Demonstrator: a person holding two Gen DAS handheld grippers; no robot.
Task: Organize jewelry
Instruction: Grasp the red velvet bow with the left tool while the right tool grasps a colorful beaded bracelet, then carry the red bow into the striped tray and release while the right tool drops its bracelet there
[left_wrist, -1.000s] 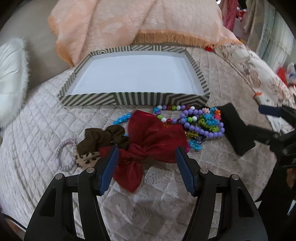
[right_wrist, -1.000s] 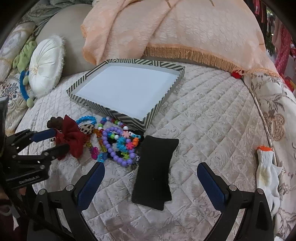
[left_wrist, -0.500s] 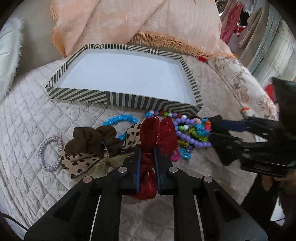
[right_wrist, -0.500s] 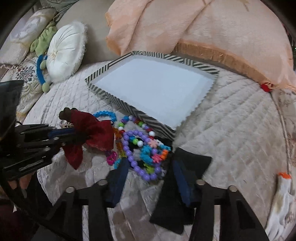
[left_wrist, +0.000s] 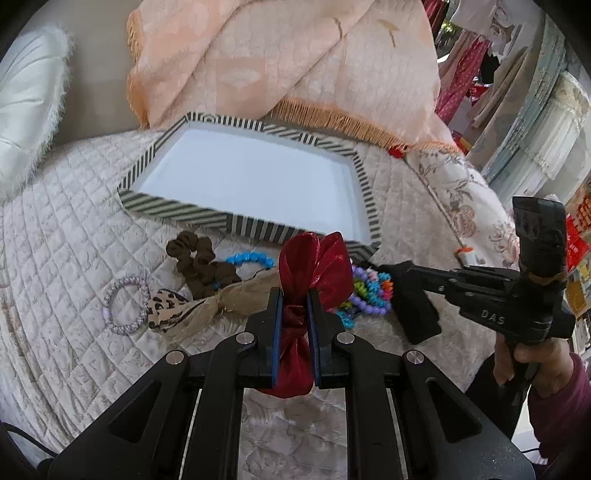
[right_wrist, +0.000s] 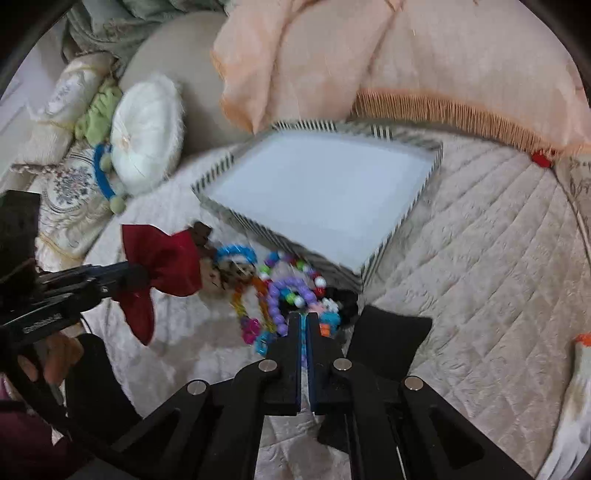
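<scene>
Left gripper (left_wrist: 294, 321) clamped on red bow (left_wrist: 314, 266); right gripper (right_wrist: 303, 332) pinching purple bead bracelet (right_wrist: 280, 295); striped tray (left_wrist: 177, 212) empty, nothing sorted yet.

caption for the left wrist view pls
Left gripper clamps a red bow before the striped tray on a quilted bed.
</scene>
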